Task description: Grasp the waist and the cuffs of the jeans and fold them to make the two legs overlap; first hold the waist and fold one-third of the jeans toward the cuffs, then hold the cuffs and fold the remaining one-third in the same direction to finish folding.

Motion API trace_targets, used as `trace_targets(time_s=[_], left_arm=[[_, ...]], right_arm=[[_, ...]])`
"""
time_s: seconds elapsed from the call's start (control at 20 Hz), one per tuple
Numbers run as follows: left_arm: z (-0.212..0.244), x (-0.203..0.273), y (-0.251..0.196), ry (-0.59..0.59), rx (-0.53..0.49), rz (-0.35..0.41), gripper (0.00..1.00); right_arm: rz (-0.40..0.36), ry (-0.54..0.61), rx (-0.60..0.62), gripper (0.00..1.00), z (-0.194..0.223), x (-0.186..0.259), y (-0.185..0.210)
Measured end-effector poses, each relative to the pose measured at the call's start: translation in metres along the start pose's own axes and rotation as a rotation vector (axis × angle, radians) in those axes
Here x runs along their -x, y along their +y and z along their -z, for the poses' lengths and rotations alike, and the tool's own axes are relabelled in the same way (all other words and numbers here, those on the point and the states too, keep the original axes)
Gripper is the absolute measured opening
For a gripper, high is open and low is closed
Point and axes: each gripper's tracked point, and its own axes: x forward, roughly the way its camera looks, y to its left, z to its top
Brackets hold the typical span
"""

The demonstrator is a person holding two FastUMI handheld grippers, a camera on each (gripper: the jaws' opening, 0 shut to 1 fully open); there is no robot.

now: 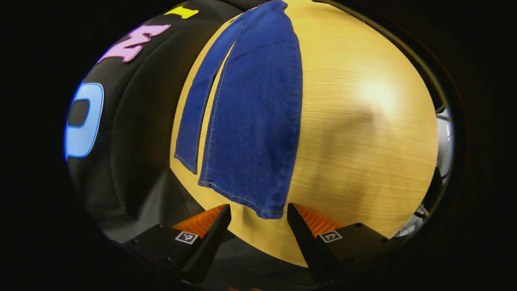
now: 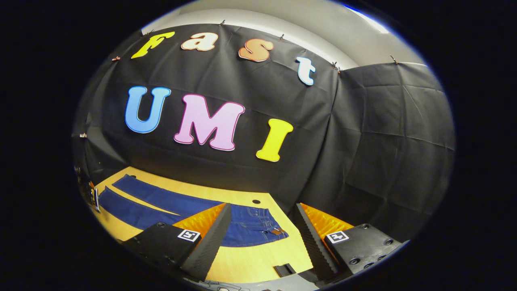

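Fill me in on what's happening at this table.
A pair of jeans lies flat and unfolded on the wooden table, legs apart. The left gripper hovers open by the cuffs; the right gripper hovers open near the waist. Nothing is grasped, and no fold is made yet.

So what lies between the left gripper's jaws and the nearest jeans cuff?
Nothing but bare wooden table. In the left gripper view the left gripper hangs open just short of the cuff of the jeans.
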Motion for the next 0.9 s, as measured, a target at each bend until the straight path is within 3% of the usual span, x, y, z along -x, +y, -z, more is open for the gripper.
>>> trace_targets(time_s=[0.2, 0.25, 0.35, 0.45, 0.5, 0.55, 0.6, 0.75, 0.9], left_arm=[[-0.004, -0.008, 0.002, 0.015, -0.051, 0.01, 0.86], [-0.006, -0.012, 0.0, 0.028, -0.052, 0.021, 0.77], [-0.007, -0.014, 0.0, 0.05, -0.051, 0.009, 0.48], [-0.005, -0.015, -0.005, 0.074, -0.015, 0.022, 0.36], [-0.006, -0.012, -0.008, 0.074, 0.01, 0.035, 0.27], [-0.008, -0.01, -0.005, 0.061, 0.024, 0.025, 0.31], [-0.009, -0.016, -0.006, 0.054, 0.034, 0.027, 0.16], [-0.014, -0.016, -0.006, 0.054, 0.054, 0.036, 0.06], [-0.013, -0.015, -0.009, 0.068, 0.092, 0.069, 0.06]], right_arm=[[0.007, -0.005, 0.081, 0.96, 0.006, 0.0, -0.013], [0.011, -0.012, 0.12, 0.97, 0.008, -0.007, -0.02], [0.007, -0.019, 0.205, 0.97, 0.014, -0.027, -0.027], [-0.017, -0.044, 0.312, 0.96, 0.019, -0.055, -0.03], [-0.047, -0.056, 0.373, 0.97, 0.022, -0.072, -0.026], [-0.083, -0.069, 0.444, 0.97, 0.026, -0.09, -0.021], [-0.128, -0.082, 0.514, 0.97, 0.034, -0.108, -0.017], [-0.271, -0.044, 0.72, 0.97, 0.085, -0.162, -0.008], [-0.393, 0.03, 0.9, 0.97, 0.145, -0.195, -0.022]])
